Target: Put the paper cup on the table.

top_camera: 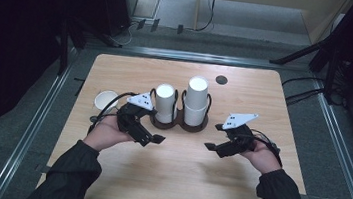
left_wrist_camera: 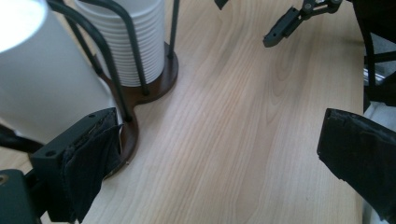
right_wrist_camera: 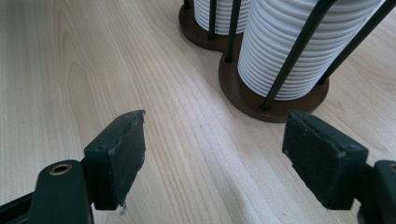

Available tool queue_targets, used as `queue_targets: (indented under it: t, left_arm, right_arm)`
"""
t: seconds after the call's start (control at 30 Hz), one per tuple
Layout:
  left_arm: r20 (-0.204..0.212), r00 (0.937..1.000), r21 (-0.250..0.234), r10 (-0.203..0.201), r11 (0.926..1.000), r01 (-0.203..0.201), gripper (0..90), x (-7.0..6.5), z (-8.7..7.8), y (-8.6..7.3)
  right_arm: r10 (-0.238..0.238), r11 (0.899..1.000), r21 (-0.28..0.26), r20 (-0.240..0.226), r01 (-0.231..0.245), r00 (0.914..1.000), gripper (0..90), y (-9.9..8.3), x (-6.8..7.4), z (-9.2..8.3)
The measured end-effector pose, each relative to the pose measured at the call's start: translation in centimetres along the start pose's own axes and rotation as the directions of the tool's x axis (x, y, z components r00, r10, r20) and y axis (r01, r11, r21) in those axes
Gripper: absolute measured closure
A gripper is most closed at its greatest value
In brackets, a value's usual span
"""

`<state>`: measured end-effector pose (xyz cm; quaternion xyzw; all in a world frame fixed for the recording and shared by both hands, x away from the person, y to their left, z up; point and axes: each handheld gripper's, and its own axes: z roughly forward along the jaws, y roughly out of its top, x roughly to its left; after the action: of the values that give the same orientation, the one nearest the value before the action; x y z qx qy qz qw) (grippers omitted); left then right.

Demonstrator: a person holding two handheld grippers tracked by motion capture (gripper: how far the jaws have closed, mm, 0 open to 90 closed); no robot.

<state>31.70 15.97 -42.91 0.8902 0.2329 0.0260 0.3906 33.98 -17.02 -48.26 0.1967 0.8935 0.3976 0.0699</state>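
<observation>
From the high view, a wooden tabletop [top_camera: 176, 175] carries a dark two-ring cup holder [top_camera: 180, 121] near its middle, with a shorter stack of white cups [top_camera: 165, 102] in its left ring and a taller stack [top_camera: 197, 101] in its right. A single white cup [top_camera: 106, 100] stands apart near the left edge, and a small dark round disc [top_camera: 221, 79] lies toward the far edge. The left gripper [top_camera: 156, 138] sits just in front of the holder's left ring, and the right gripper [top_camera: 214, 136] is in front and to the right of the holder; both have their fingers spread wide and hold nothing. In the left gripper view, its fingers [left_wrist_camera: 88, 154] are wide apart over bare wood, one close beside the holder's brown base [left_wrist_camera: 159, 86], with the other gripper [left_wrist_camera: 285, 23] farther off. In the right gripper view, the fingers [right_wrist_camera: 122, 149] also stand wide and empty, short of the holder's base [right_wrist_camera: 261, 105] and the ribbed cup stack [right_wrist_camera: 289, 51].
</observation>
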Motion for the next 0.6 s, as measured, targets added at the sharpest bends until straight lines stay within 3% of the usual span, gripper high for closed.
queue_targets:
  t: [0.27,0.47,0.6]
  left_arm:
    - [0.023,0.9996,-0.003,0.015,0.9999,-0.015,0.0,-0.9,1.2,-0.3]
    - [0.023,0.9986,0.029,0.048,0.9984,-0.048,0.0,-1.5,2.2,-0.3]
    - [0.041,0.9985,0.024,0.036,0.999,-0.037,0.0,-1.6,2.8,-0.4]
  right_arm:
    - [-0.002,1.0,-0.001,-0.006,0.002,1.0,21.5,0.0,0.1,0.0]
    - [0.006,1.0,-0.006,-0.01,-0.007,0.9999,21.5,0.0,0.1,0.0]
    - [0.0,1.0,-0.005,-0.012,-0.001,0.9999,21.5,0.0,0.1,0.1]
